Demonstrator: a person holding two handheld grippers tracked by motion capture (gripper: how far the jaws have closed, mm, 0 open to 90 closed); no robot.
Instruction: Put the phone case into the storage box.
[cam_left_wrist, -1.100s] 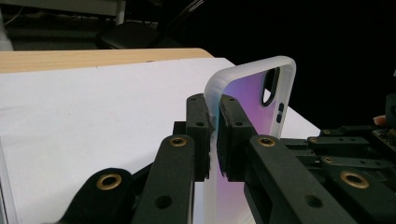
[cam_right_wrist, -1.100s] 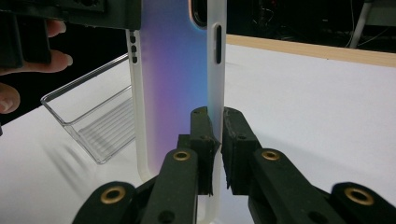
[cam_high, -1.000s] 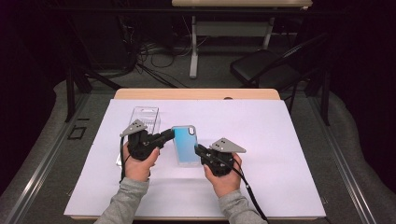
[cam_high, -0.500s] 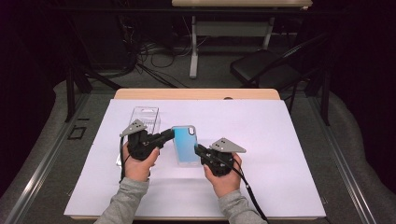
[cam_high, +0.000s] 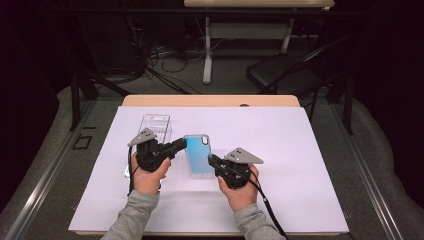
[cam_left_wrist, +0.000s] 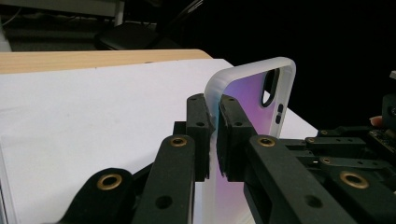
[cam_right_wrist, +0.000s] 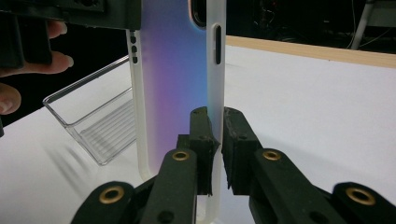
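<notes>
Gripping one long edge each, left gripper and right gripper hold the phone case between them, jaws closed on its rim. Long axis runs toward the table's far edge, camera cutout farthest. Clear tray near the left edge.

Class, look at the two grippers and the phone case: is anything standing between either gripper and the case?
Nothing visible does. The left gripper is shut on one long edge of the phone case, and the right gripper is shut on the opposite edge. The clear plastic box lies off to the side.
</notes>
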